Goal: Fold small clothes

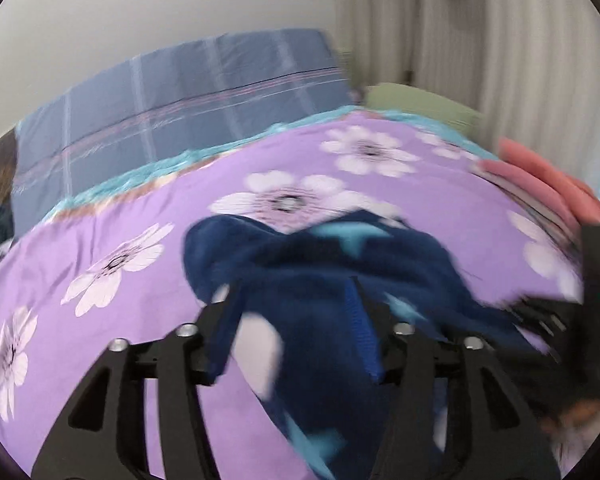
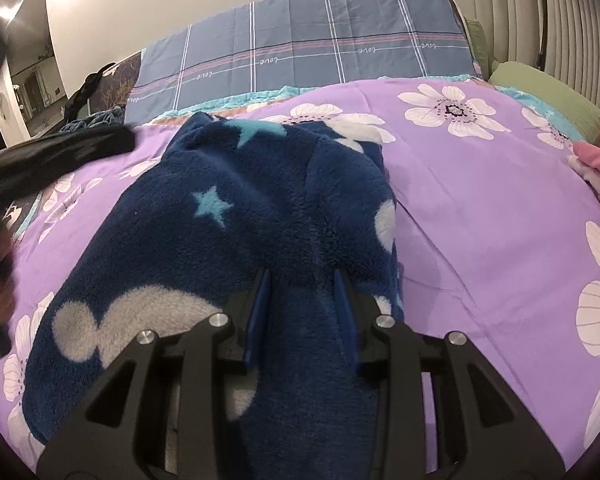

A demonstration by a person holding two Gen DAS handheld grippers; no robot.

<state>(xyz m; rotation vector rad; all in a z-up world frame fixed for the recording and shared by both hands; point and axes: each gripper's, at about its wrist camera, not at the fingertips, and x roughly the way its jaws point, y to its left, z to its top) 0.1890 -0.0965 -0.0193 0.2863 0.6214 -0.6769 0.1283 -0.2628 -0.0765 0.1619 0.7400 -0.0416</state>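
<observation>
A navy fleece garment with pale blue stars and white blobs lies bunched on the purple flowered bedspread, seen in the left wrist view (image 1: 324, 256) and in the right wrist view (image 2: 236, 208). My left gripper (image 1: 296, 296) has fleece between its blue-padded fingers; the view is blurred by motion. My right gripper (image 2: 303, 276) is shut on a fold of the fleece at its near edge. The right gripper's black body shows at the right edge of the left wrist view (image 1: 596, 280), and the left gripper's blurred black body at the left of the right wrist view (image 2: 56, 152).
The purple bedspread (image 2: 500, 208) covers the bed. A blue plaid pillow (image 2: 300, 44) stands at the head, a green pillow (image 2: 540, 84) at the right. Folded pink and coral clothes (image 1: 540, 176) are stacked at the right edge. Curtains hang behind.
</observation>
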